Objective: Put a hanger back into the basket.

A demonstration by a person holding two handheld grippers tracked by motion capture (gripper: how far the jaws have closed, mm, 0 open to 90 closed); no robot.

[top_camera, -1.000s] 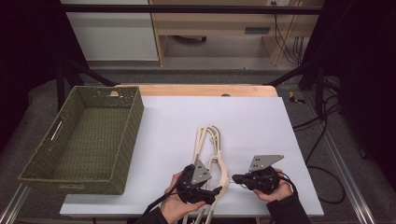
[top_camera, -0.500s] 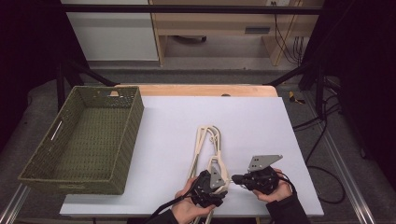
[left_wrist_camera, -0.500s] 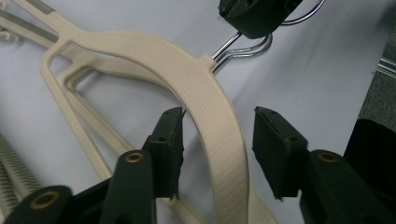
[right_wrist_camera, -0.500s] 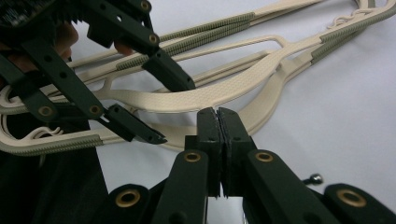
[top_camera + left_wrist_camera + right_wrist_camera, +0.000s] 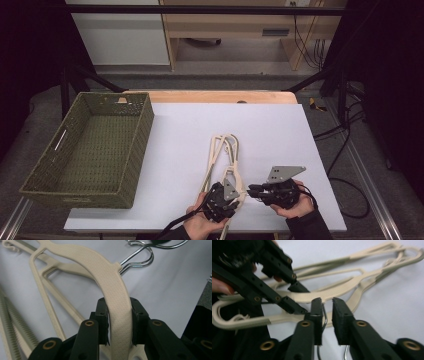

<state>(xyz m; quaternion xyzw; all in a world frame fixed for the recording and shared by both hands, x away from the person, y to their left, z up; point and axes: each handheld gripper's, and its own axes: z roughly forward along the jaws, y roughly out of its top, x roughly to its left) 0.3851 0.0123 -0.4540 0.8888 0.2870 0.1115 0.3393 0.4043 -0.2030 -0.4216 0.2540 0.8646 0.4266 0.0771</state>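
Item: a bundle of cream plastic clothes hangers with chrome wire hooks (image 5: 223,162), lying on the white table top (image 5: 280,135) near its front edge, well apart from the woven olive-green basket (image 5: 90,150) at the left.

Left gripper (image 5: 222,197): it is sitting further right and closer in over the hanger necks than a second ago, when it stood beside the bundle. Its jaws have just been closing; in the left gripper view the pads are now pressing on both sides of the top hanger's curved cream shoulder (image 5: 117,302), just below the wire hook (image 5: 140,255).

Right gripper (image 5: 327,315): it is keeping its place at the hook end. Its jaws have just been opening a little, and a narrow gap is showing between them; the thin wire (image 5: 324,315) is running along the left pad, no longer pinched.

Reading: the grasp appears to be passing from right to left, so the top hanger is probably about to be lifted off the bundle, possibly toward the basket.
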